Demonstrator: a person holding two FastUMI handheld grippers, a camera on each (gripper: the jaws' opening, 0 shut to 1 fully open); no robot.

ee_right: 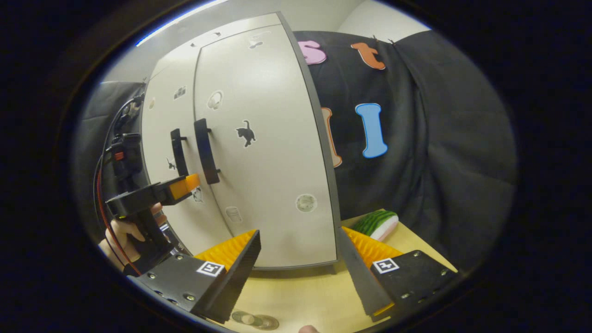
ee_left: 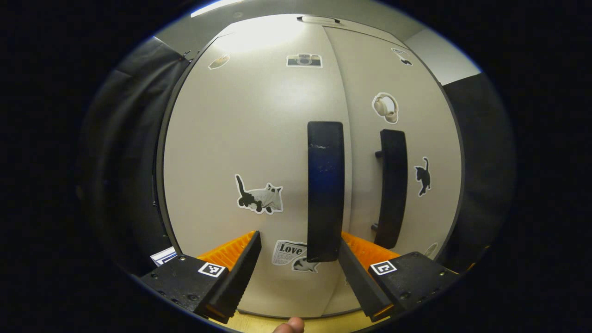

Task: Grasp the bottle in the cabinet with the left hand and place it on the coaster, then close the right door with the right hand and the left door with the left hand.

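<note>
Smooth pale cabinet doors (ee_left: 259, 138), slab handles (ee_left: 325, 189)

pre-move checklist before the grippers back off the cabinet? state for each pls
1. Right door shut flush: ok.
2. Left door shut flush: ok, seam with the right door looks even.
3. Left gripper open: ok, its fingers are spread; the left handle stands above the right-side one.
4. Right gripper open and free: ok, nothing between its fingers.
5. Bottle on coaster: cannot tell.
6. Watermelon slice clear of right gripper: ok.
</note>
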